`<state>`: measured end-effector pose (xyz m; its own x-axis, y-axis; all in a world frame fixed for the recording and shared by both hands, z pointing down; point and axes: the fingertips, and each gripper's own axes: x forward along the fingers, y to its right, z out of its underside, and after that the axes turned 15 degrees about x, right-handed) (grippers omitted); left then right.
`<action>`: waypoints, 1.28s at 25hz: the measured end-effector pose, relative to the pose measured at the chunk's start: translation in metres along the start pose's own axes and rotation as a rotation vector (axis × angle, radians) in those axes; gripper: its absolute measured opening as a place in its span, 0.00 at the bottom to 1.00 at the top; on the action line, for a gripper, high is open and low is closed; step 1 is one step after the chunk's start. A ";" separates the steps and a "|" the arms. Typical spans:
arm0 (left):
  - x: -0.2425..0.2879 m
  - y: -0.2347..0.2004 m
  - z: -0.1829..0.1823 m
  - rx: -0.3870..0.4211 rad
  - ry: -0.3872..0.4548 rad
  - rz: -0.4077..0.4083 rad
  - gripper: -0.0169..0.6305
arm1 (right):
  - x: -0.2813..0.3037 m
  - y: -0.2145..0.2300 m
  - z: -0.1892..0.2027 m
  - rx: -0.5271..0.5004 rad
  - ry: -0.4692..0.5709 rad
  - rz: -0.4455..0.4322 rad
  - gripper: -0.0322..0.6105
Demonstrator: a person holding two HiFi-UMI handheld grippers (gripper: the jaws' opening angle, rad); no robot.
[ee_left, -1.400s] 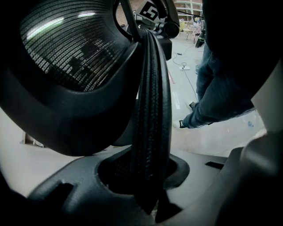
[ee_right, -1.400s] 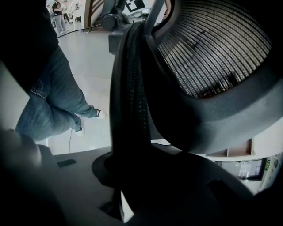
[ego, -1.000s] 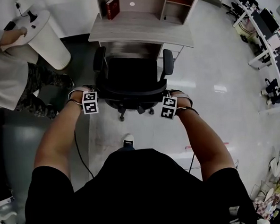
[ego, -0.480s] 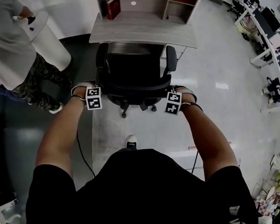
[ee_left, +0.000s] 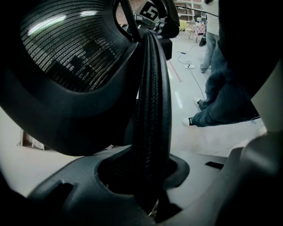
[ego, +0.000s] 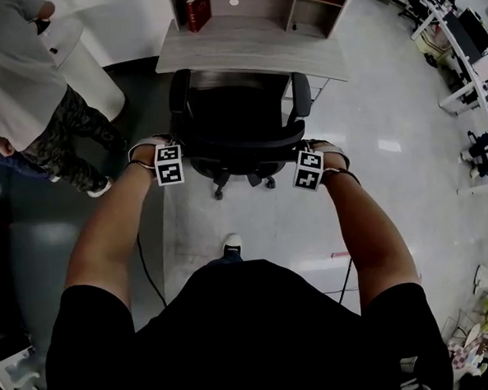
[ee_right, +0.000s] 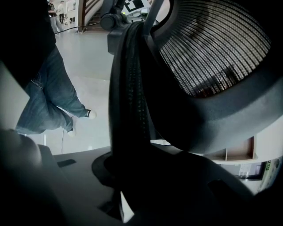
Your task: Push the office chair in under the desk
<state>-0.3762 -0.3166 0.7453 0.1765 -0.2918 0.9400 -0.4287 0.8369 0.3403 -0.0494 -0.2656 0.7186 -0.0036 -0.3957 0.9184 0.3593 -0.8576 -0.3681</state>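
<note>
On the left, the left gripper (ego: 172, 159) was clamped on the left rim (ee_left: 152, 110) of the chair (ego: 235, 108) backrest (ego: 239, 143), the rim upright between its jaws with the pads pressing it. The chair stood square to the desk (ego: 251, 45), just off its near edge, seat seemingly part-way under. The backrest ran parallel to the desk front. On the right, the right gripper (ego: 306, 166) was clamped likewise on the right rim (ee_right: 128, 110). Both grippers sat on the chair's side away from the desk, equally far from it, the desk dead ahead beyond the chair. Judged: the push should go straight at the desk, shared evenly, or the castors (ego: 220, 193) might slew the chair.
</note>
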 end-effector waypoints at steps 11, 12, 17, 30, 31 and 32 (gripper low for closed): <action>-0.004 0.002 0.000 0.006 0.014 -0.003 0.17 | -0.003 -0.002 -0.002 0.001 0.013 0.003 0.19; -0.004 0.002 -0.001 0.005 0.016 -0.004 0.17 | -0.004 -0.002 -0.002 0.001 0.015 0.004 0.19; -0.001 -0.001 0.000 0.008 0.023 -0.005 0.17 | -0.001 0.000 -0.003 0.004 0.012 0.005 0.19; -0.017 0.005 0.003 -0.025 0.038 0.051 0.24 | -0.018 -0.002 -0.002 0.094 -0.036 -0.039 0.31; -0.020 0.005 0.004 -0.028 0.040 0.054 0.24 | -0.022 -0.003 -0.003 0.106 -0.029 -0.042 0.32; -0.023 0.006 0.005 -0.031 0.041 0.056 0.25 | -0.027 -0.004 -0.005 0.120 -0.020 -0.045 0.33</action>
<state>-0.3871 -0.3071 0.7258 0.1901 -0.2256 0.9555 -0.4113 0.8654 0.2862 -0.0551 -0.2534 0.6945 -0.0045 -0.3502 0.9367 0.4681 -0.8285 -0.3075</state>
